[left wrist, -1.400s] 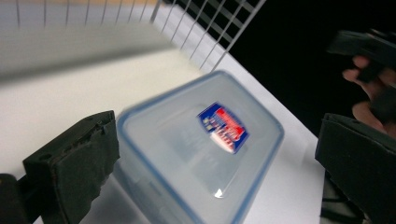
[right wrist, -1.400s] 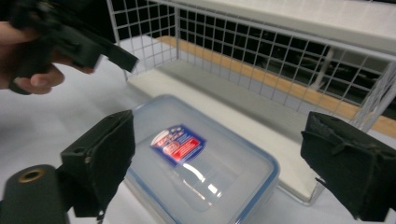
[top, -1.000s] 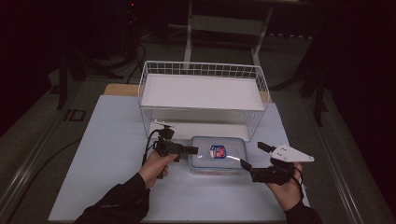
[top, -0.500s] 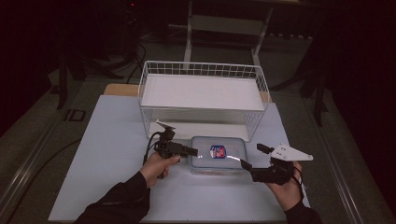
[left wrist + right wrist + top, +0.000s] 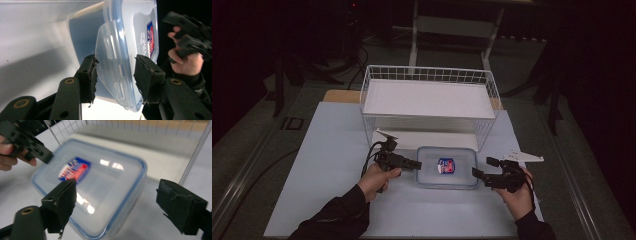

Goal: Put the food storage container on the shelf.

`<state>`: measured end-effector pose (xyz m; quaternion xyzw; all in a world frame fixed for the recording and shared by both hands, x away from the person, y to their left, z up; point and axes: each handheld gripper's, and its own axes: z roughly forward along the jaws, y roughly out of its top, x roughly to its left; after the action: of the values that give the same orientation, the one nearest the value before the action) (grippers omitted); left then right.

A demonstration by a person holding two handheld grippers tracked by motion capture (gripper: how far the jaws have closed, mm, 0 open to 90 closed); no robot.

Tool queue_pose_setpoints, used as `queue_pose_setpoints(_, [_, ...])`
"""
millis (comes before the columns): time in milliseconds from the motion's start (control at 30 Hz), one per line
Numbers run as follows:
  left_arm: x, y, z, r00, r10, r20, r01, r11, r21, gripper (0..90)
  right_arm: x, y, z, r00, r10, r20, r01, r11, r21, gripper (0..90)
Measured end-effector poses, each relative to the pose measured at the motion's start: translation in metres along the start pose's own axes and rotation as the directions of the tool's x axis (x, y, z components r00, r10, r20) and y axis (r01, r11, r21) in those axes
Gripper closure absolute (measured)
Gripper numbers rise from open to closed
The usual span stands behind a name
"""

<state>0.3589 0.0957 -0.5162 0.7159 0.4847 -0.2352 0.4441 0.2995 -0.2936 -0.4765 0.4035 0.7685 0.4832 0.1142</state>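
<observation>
Clear plastic container (image 5: pixel 447 167) with a blue-trimmed lid sits on the pale tabletop (image 5: pixel 327 150), right in front of the white wire basket (image 5: pixel 427 102). On its left end the left tool (image 5: pixel 115 75) has just been closing, and its pads now pinch the lid's side latch. Over on the right, the right tool (image 5: pixel 116 202) has its jaws wide apart around the container's right end, closing a bit, pads not touching

The dim high view fades to black beyond the table (image 5: pixel 327 150), while glare and blur soften the close views.
</observation>
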Motion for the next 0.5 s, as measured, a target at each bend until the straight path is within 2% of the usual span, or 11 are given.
queue_pose_setpoints(100, [-0.005,-0.004,-0.002,0.9990,0.044,-0.010,-0.044,0.9990,-0.003,55.4,-0.008,-0.005,0.007,0.9974,0.062,-0.038,-0.060,0.997,0.039,20.6])
queue_pose_setpoints(167, [-0.006,-0.005,-0.002,0.9987,0.050,-0.009,-0.050,0.9987,-0.006,55.8,-0.010,-0.006,0.009,0.9955,0.080,-0.050,-0.078,0.996,0.051,21.6])
queue_pose_setpoints(200, [-0.008,-0.007,-0.003,0.9973,0.073,-0.008,-0.073,0.9973,-0.007,56.3,-0.012,-0.007,0.012,0.9918,0.105,-0.073,-0.100,0.993,0.068,22.5])
queue_pose_setpoints(233, [-0.008,-0.007,-0.003,0.9973,0.073,-0.008,-0.073,0.9973,-0.007,56.6,-0.014,-0.009,0.015,0.9865,0.134,-0.095,-0.126,0.988,0.084,24.9])
queue_pose_setpoints(333, [-0.010,-0.009,-0.003,0.9955,0.094,-0.011,-0.095,0.9955,-0.008,56.8,-0.017,-0.011,0.017,0.9823,0.150,-0.112,-0.137,0.984,0.114,26.7])
queue_pose_setpoints(367, [-0.011,-0.010,-0.004,0.9944,0.105,-0.012,-0.105,0.9944,-0.005,56.8,-0.018,-0.012,0.019,0.9791,0.162,-0.122,-0.147,0.981,0.125,29.3])
queue_pose_setpoints(400, [-0.012,-0.011,-0.004,0.9941,0.108,-0.011,-0.108,0.9941,-0.008,57.0,-0.020,-0.013,0.020,0.9710,0.188,-0.147,-0.168,0.976,0.141,32.8])
queue_pose_setpoints(500, [-0.012,-0.012,-0.004,0.9934,0.114,-0.014,-0.114,0.9935,-0.011,57.0,-0.020,-0.013,0.020,0.9632,0.206,-0.173,-0.181,0.972,0.149,38.2])
